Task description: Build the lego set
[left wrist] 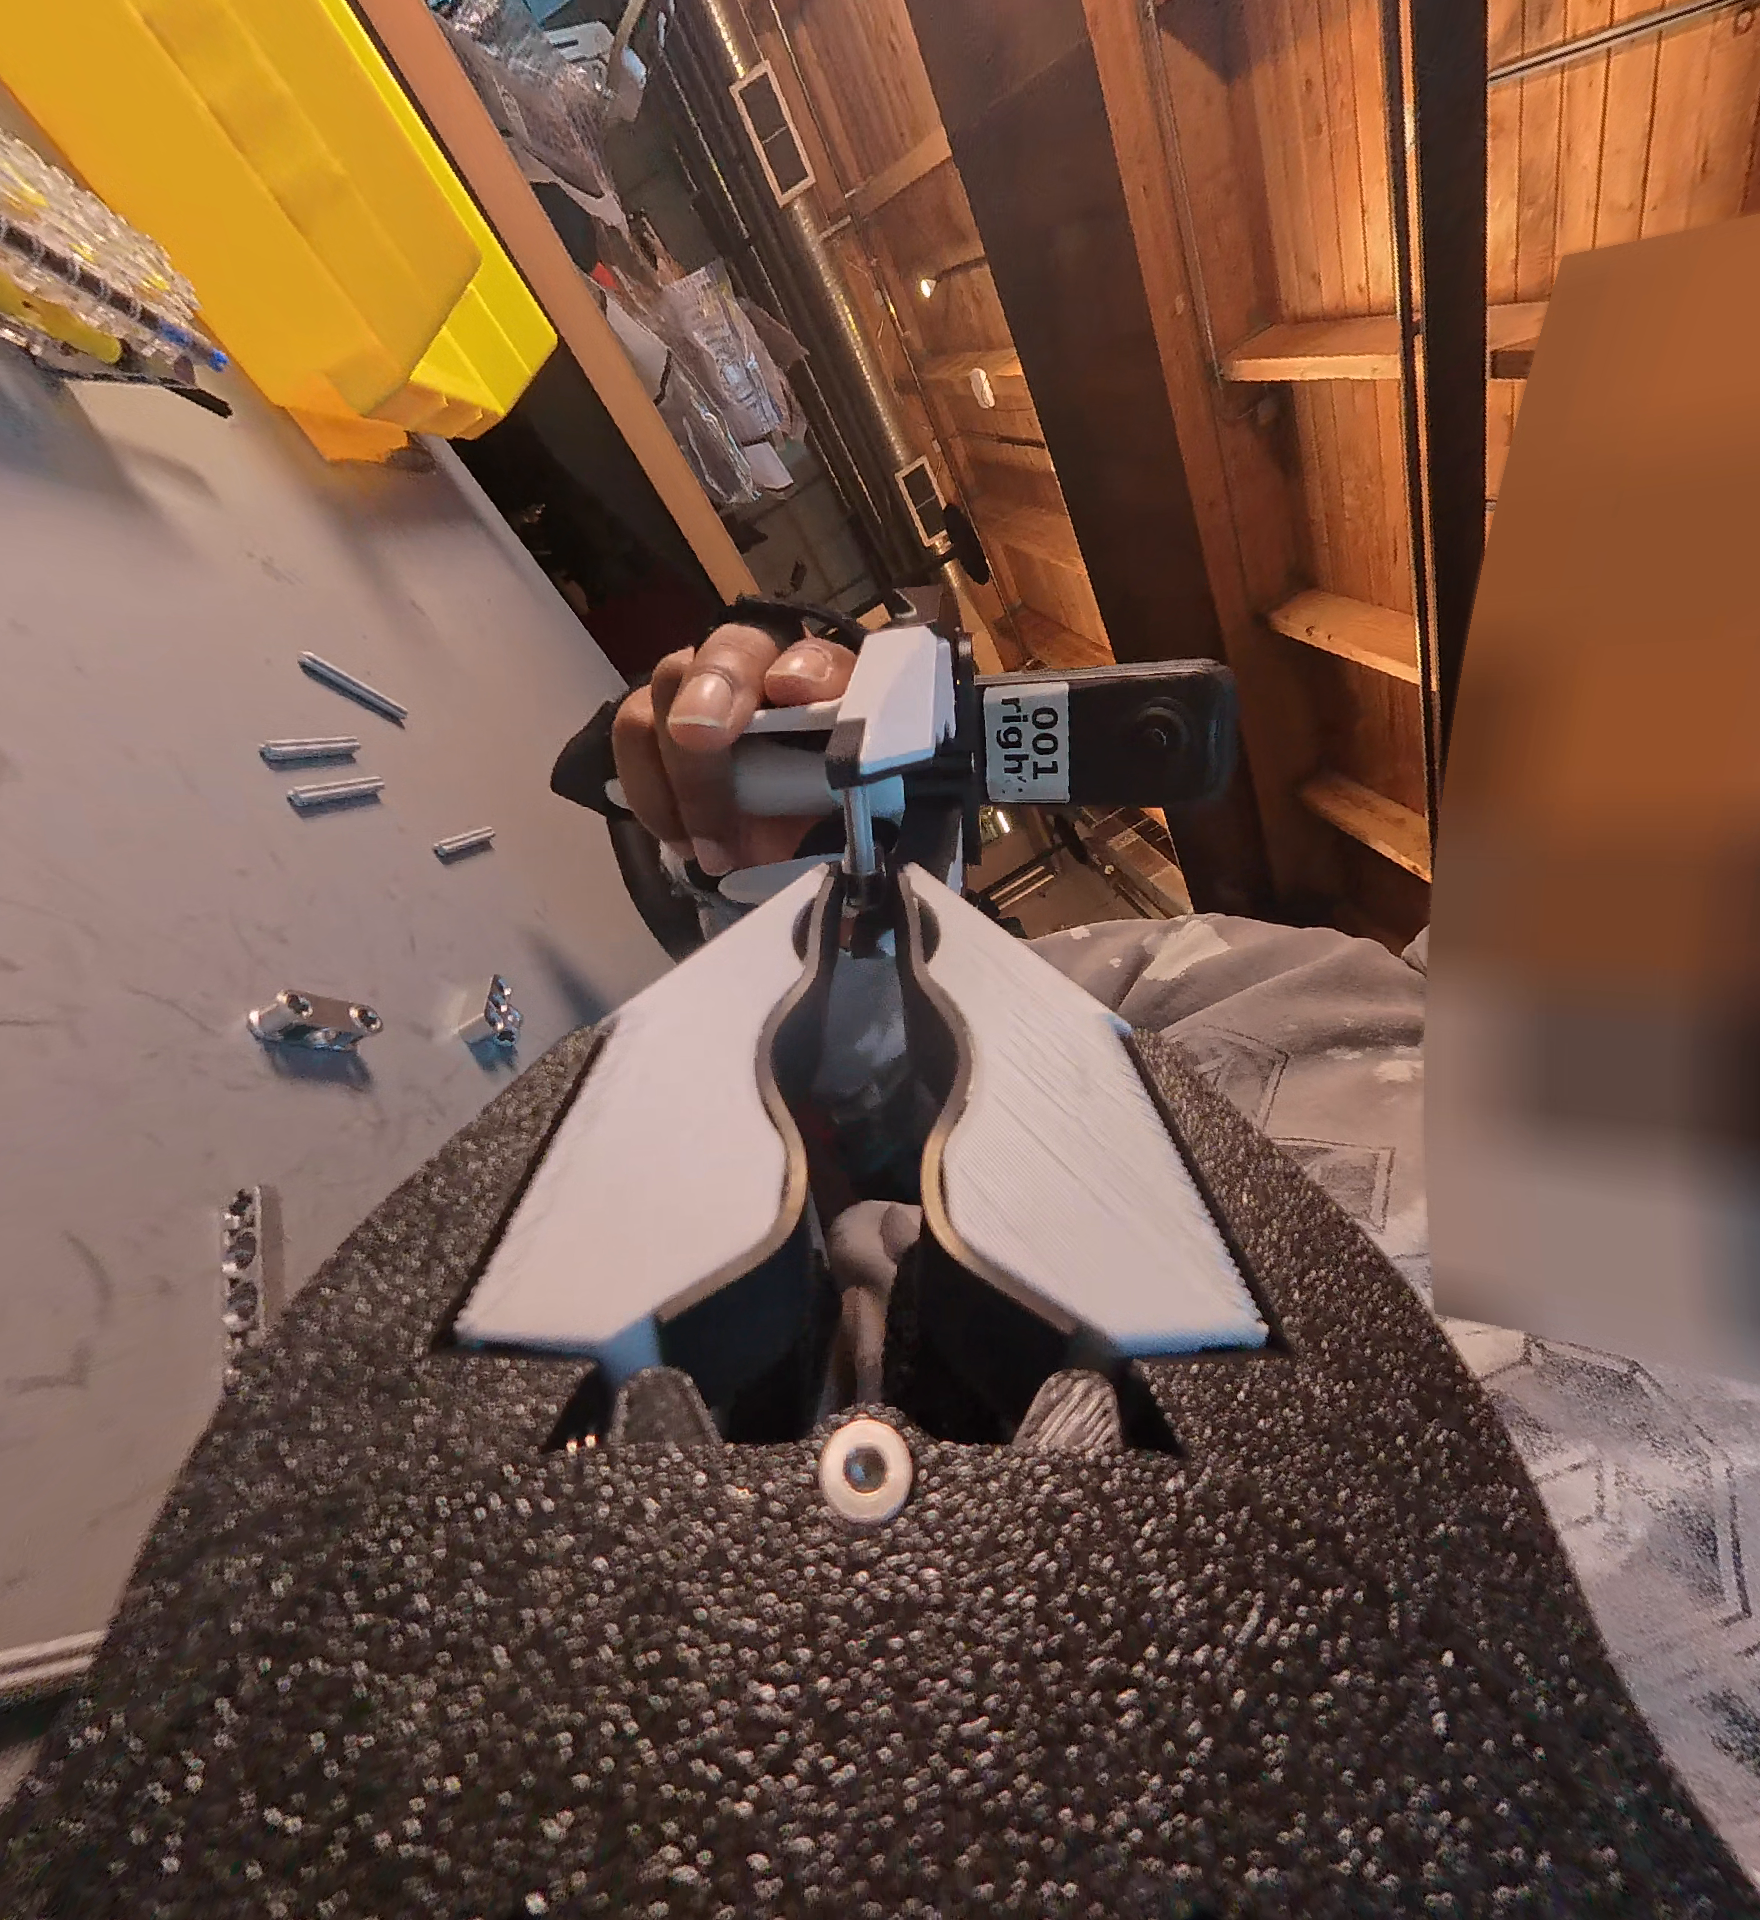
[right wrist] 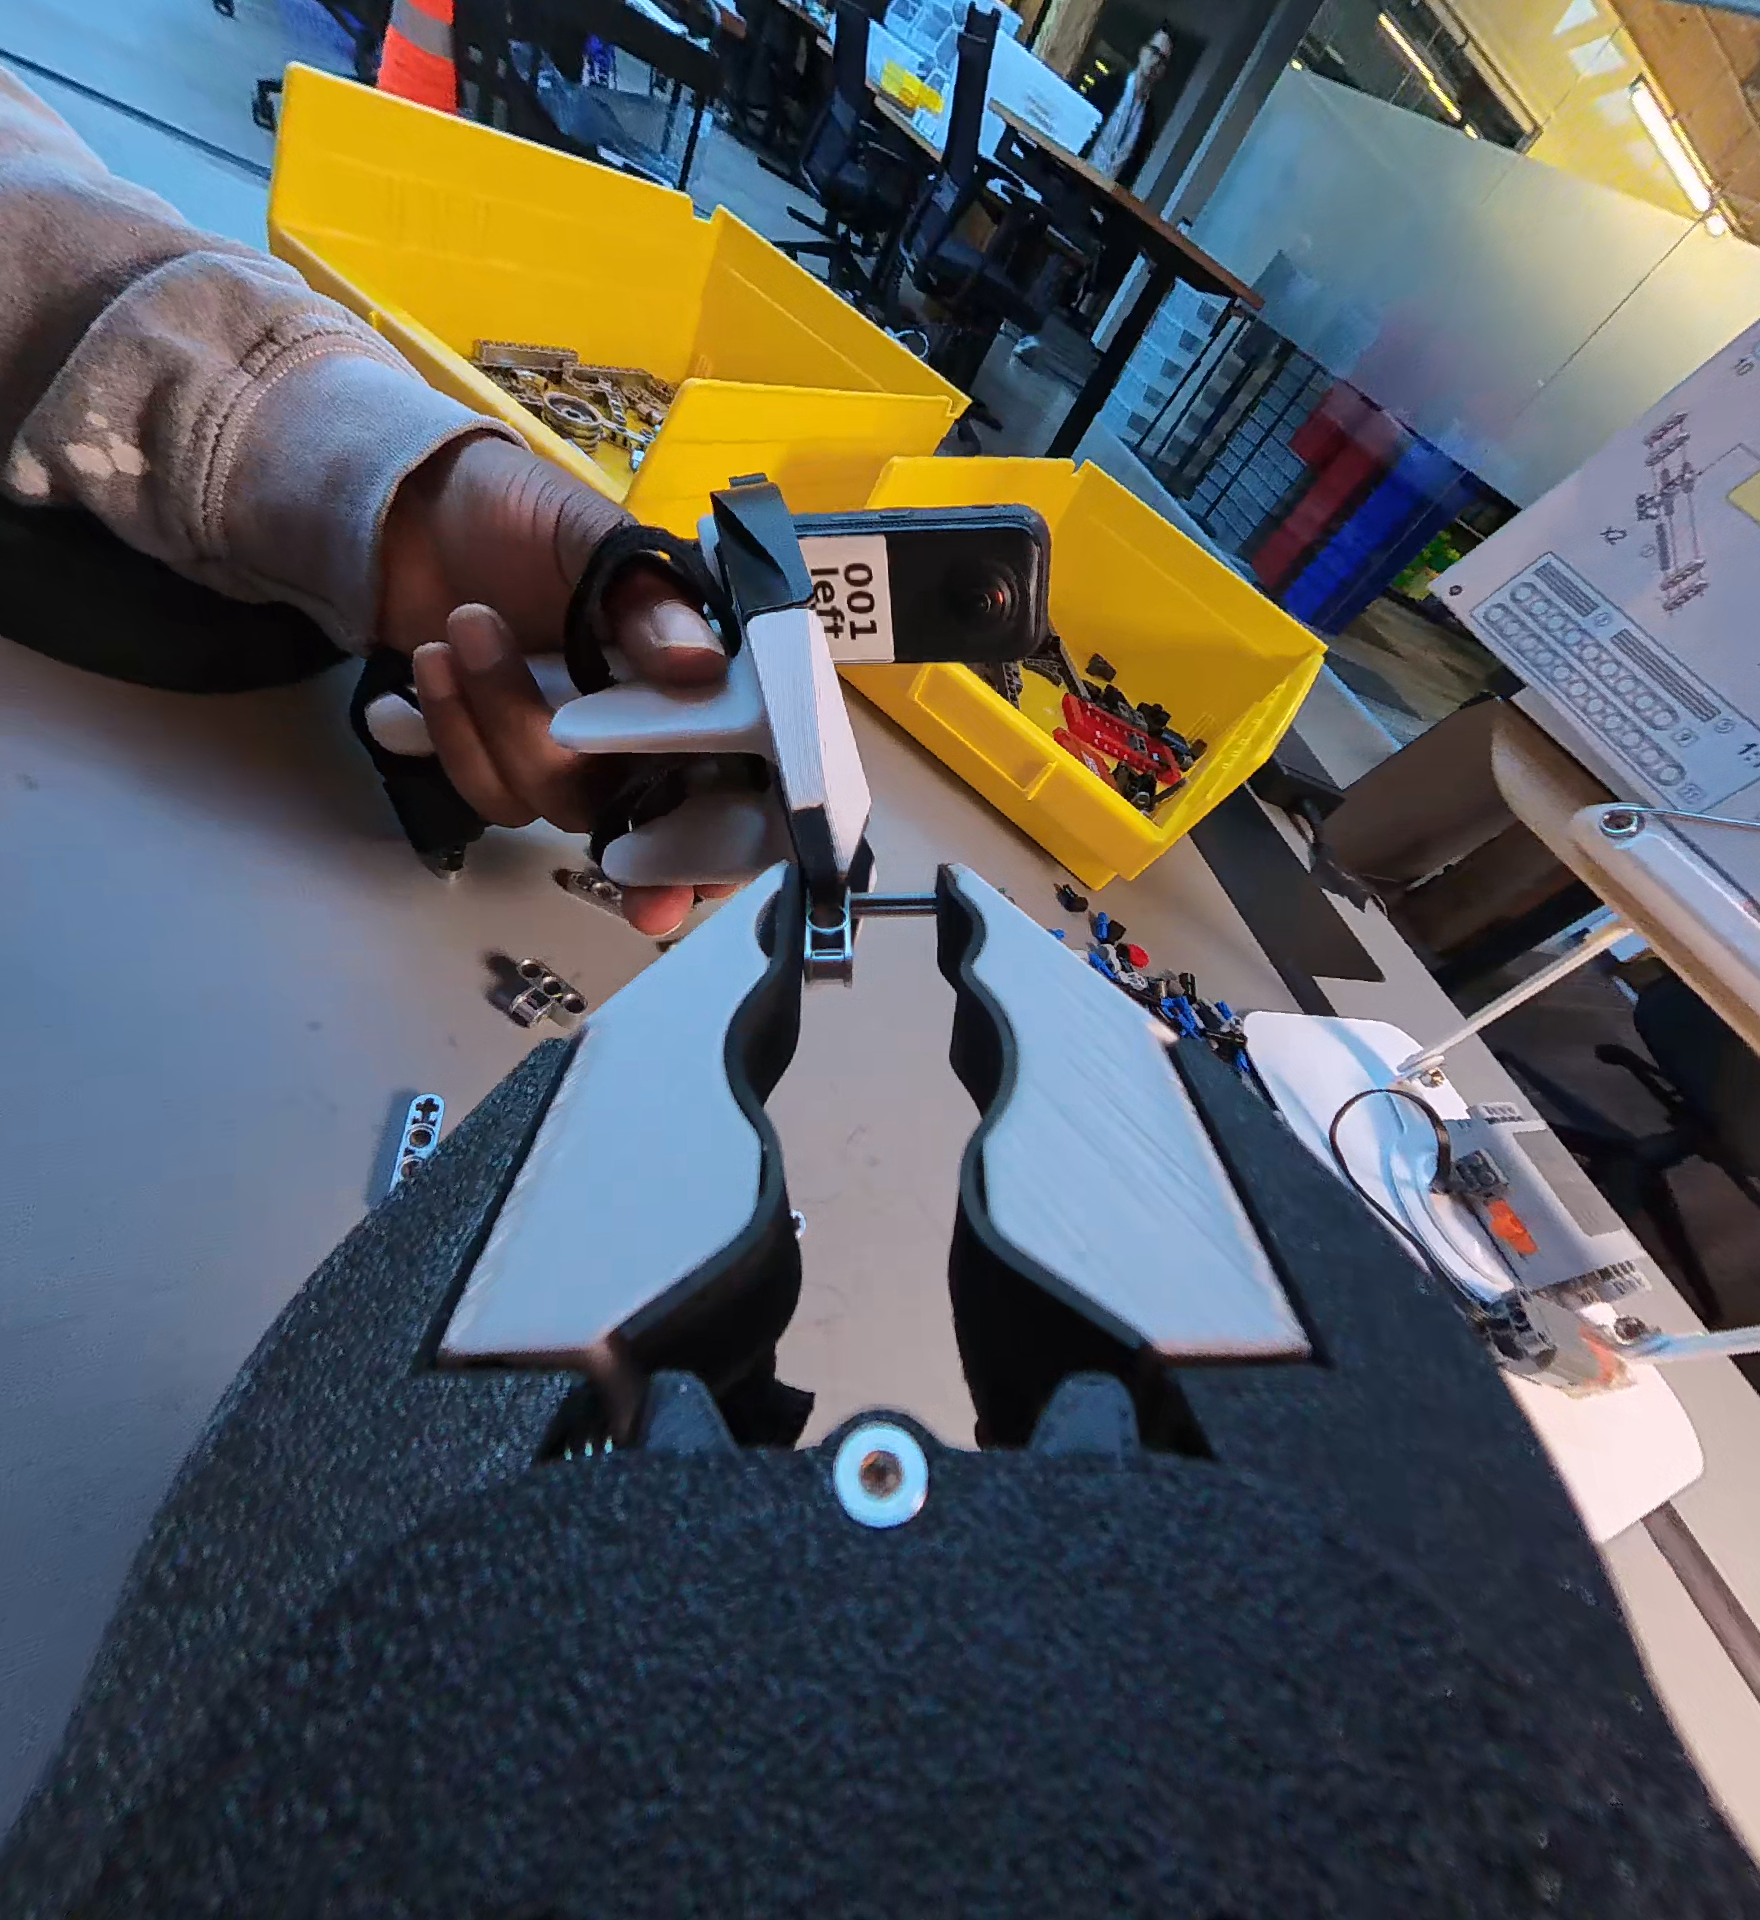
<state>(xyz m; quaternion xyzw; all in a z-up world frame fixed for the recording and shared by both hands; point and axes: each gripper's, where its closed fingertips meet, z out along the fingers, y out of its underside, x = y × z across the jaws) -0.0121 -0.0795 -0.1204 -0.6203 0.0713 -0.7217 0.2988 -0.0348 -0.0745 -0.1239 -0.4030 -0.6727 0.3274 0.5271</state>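
Mid-frame, you're pinching a small silver connector (right wrist: 828,940) in your left gripper (left wrist: 863,914), the right gripper (right wrist: 863,914) clamping its thin black axle (right wrist: 891,902); keep both lined up.

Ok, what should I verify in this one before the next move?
1. Hold: left gripper shut on grey connector: ok.
2. Seating: black axle fully in the connector: cannot tell.
3. Clamp: right gripper has fingers apart and the axle's far end meets one finger; firm grip: cannot tell.
4. Clearance: loose grey piece on table lies apart from both grippers: ok.
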